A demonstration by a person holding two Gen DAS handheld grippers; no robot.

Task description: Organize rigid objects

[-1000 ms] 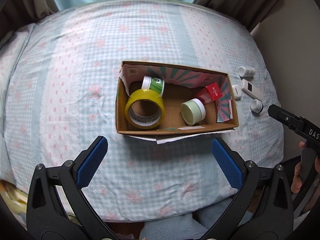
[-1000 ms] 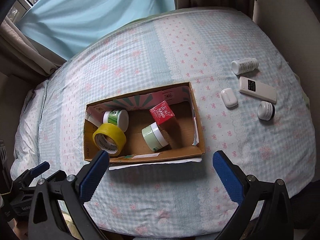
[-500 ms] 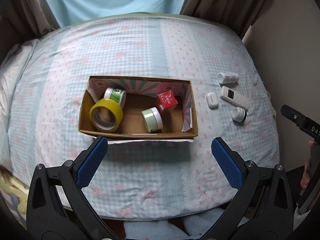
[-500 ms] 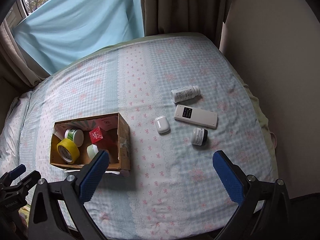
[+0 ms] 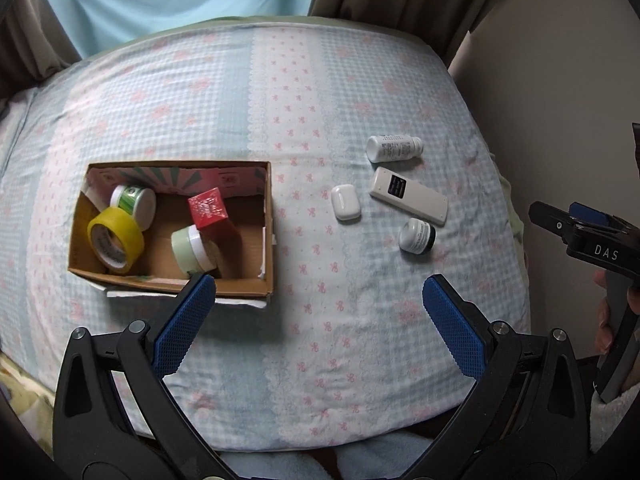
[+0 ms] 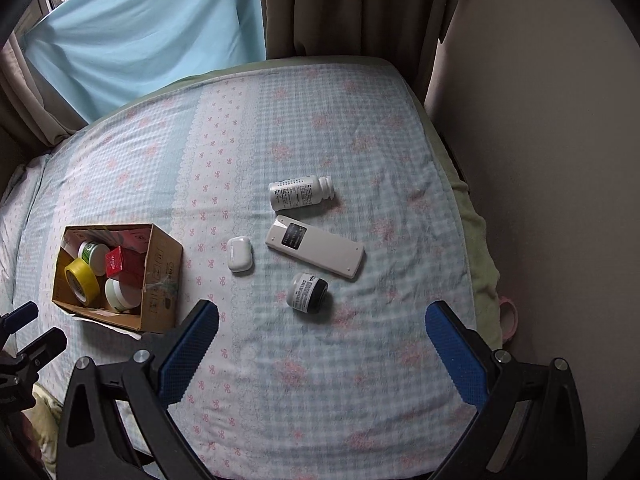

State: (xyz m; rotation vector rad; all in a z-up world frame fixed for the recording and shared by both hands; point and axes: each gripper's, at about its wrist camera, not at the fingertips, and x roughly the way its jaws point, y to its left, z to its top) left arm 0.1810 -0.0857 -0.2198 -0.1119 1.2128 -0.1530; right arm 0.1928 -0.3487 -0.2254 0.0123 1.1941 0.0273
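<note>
Loose on bedspread (image 6: pixel 304 128): bottle (image 6: pixel 300 193), remote (image 6: pixel 316 252), earbud case (image 6: pixel 239 254), small jar (image 6: pixel 307 293). Box (image 6: pixel 160 276) holds 4 items. Right gripper (image 6: pixel 322 316) & left gripper (image 5: pixel 319 296): fingers apart, empty. Next, prob. the jar: grip across its sides; it may roll.

One box (image 5: pixel 248 286), three jars (image 5: pixel 188 249), one tape roll (image 5: pixel 114 238), one remote (image 6: pixel 316 251), perhaps one bottle (image 6: pixel 298 192)

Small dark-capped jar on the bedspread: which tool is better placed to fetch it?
Probably the right tool: open, with the jar nearly between its fingers. The left tool, also open, sits nearer the cardboard box.
</note>
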